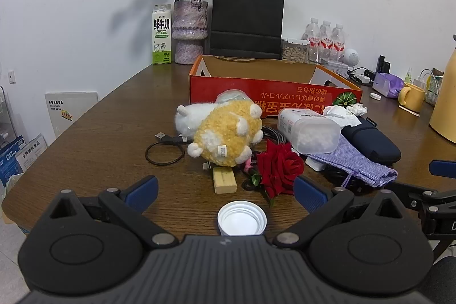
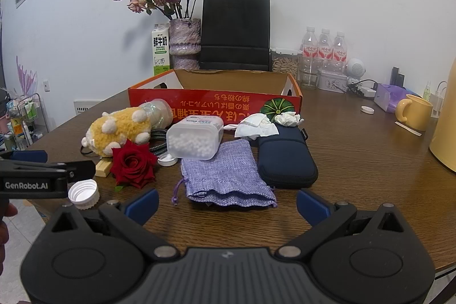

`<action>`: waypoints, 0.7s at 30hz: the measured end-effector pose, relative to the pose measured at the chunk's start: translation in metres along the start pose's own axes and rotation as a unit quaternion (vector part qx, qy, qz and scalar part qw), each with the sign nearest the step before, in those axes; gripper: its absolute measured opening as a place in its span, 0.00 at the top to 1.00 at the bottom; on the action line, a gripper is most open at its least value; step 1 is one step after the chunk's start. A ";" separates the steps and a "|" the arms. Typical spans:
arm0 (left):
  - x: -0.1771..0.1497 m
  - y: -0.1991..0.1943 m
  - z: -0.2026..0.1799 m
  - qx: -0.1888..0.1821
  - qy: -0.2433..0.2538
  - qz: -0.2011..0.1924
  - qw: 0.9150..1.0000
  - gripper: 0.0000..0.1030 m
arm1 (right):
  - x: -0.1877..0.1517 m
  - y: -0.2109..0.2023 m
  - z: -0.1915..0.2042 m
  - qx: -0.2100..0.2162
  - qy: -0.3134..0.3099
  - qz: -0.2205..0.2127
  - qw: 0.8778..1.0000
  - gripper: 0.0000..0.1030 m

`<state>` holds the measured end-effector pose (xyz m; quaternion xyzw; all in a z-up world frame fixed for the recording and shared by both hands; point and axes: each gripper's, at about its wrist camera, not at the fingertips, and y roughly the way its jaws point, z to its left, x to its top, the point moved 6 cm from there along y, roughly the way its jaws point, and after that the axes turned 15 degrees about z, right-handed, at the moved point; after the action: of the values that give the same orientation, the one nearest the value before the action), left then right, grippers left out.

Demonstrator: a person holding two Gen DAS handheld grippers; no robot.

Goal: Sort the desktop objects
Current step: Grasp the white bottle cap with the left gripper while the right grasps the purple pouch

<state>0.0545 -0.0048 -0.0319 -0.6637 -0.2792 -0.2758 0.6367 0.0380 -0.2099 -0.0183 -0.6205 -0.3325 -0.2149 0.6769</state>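
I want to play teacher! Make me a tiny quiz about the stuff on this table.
1. True or false: the left gripper is holding the white cap.
2. What lies on the far end of the dark blue case: A) a red rose, B) crumpled tissues, C) a mug?
3. Fill in: the yellow plush toy lies in front of the red ____.

Key:
1. False; both it and the right gripper are open and empty.
2. B, the tissues.
3. Box.
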 end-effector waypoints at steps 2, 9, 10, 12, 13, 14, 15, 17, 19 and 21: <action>0.000 0.000 0.000 0.000 0.000 0.000 1.000 0.00 | 0.000 0.000 0.000 0.000 0.000 0.000 1.000 0.00; 0.000 0.000 0.000 -0.001 0.000 0.000 1.000 0.00 | 0.000 0.001 0.001 0.000 0.000 0.000 1.000 0.00; -0.001 0.000 0.000 -0.001 0.000 -0.001 1.000 0.00 | 0.000 0.001 0.001 0.000 0.000 0.000 1.000 0.00; -0.001 0.000 0.000 -0.001 0.000 0.000 1.000 0.00 | 0.000 0.001 0.000 0.000 0.000 0.000 1.000 0.00; -0.001 0.000 0.000 -0.001 0.000 0.000 1.000 0.00 | 0.000 0.001 0.000 0.000 0.000 0.000 1.000 0.00; -0.001 0.000 0.000 -0.001 0.000 0.000 1.000 0.00 | 0.000 0.001 0.000 0.000 0.000 0.000 1.000 0.00; -0.001 0.000 0.000 -0.001 0.000 0.000 1.000 0.00 | 0.000 0.001 0.000 0.000 0.000 0.000 1.000 0.00; -0.001 0.000 0.000 -0.001 0.000 0.000 1.000 0.00 | 0.000 0.001 0.001 0.000 0.000 0.001 1.000 0.00; -0.001 0.000 0.000 -0.001 0.000 -0.001 1.000 0.00 | -0.001 0.001 0.000 0.000 0.000 0.001 1.000 0.00; -0.001 0.000 0.000 -0.001 0.000 0.000 1.000 0.00 | -0.001 0.001 0.001 0.000 0.000 0.000 1.000 0.00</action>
<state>0.0545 -0.0046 -0.0327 -0.6647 -0.2788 -0.2759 0.6359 0.0385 -0.2090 -0.0196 -0.6204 -0.3323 -0.2147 0.6772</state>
